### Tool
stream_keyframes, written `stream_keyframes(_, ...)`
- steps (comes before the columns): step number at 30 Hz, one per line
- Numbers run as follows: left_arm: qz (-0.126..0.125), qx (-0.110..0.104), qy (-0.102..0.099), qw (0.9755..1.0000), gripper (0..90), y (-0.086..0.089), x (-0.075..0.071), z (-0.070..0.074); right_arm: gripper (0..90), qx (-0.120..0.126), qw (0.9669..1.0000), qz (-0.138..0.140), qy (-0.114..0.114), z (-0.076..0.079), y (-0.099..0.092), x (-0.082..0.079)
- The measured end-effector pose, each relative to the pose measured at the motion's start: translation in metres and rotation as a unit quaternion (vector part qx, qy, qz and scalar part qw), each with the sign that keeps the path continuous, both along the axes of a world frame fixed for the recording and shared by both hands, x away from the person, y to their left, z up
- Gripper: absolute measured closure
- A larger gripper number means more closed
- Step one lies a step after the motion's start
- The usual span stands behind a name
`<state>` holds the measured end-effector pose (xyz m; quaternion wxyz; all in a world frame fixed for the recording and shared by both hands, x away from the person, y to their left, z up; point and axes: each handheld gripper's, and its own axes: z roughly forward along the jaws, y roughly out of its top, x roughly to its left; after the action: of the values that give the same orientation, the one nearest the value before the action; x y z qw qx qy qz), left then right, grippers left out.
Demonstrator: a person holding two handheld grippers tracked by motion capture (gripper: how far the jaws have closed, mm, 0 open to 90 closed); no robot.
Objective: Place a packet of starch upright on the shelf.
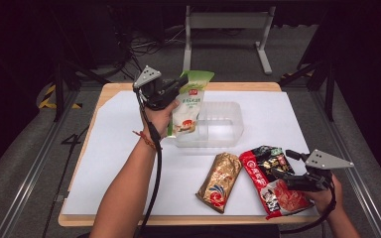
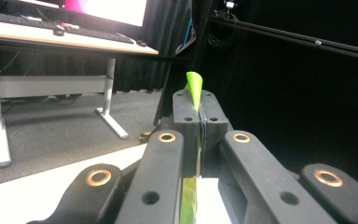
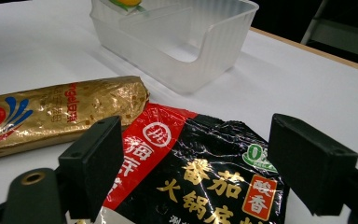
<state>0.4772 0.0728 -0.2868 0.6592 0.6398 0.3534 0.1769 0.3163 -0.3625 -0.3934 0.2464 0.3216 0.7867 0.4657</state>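
High view, left gripper (image 1: pixel 182 85): held up over the far side of the table (image 1: pixel 114 163); its 2 jaws are pressed together on the green top edge of a white and green pouch (image 1: pixel 188 106).
High view, pouch: hangs down from the jaws, its lower end at the near left wall of a clear plastic bin (image 1: pixel 225 126).
High view, bin: just beyond and to the right of the left jaws, resting on the white sheet that covers the table.
High view, right gripper (image 1: pixel 284 163): low at the near right corner; its 2 jaws stand wide apart above a red and black packet (image 1: pixel 268 183).
High view, gold packet (image 1: pixel 221 181): lies flat to the left of the right jaws, just beside the red and black packet.

Left gripper view, jaws: closed, with the thin green edge of the pouch (image 2: pixel 194 88) standing up from between the 2 tips and a strip of it running down between the jaw arms.
Left gripper view, background: a desk (image 2: pixel 51 39) stands far beyond the jaws on the left.

Right gripper view, jaws: spread wide, gripping nothing.
Right gripper view, red and black packet (image 3: pixel 200 177): lies between and below the 2 jaws; contact cannot be told.
Right gripper view, gold packet (image 3: pixel 60 112): beyond the left jaw, flat on the sheet.
Right gripper view, bin (image 3: pixel 200 51): farther ahead of the jaws, with the pouch's lower end (image 3: pixel 126 3) at its far wall.
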Motion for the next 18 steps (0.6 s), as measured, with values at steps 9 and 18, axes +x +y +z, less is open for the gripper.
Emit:
stream_keyframes(9, 0.045, 0.019, -0.001, 0.9988, 88.6, -0.017, 0.015, -0.006, 18.9, -0.004, 1.0000, 0.003, 0.000, -0.001, 0.001, 0.000)
stream_keyframes(18, 0.090, 0.014, -0.001, 0.9958, 88.6, -0.023, 0.032, -0.010, 18.9, -0.005, 1.0000, 0.003, 0.001, -0.001, 0.001, 0.001)
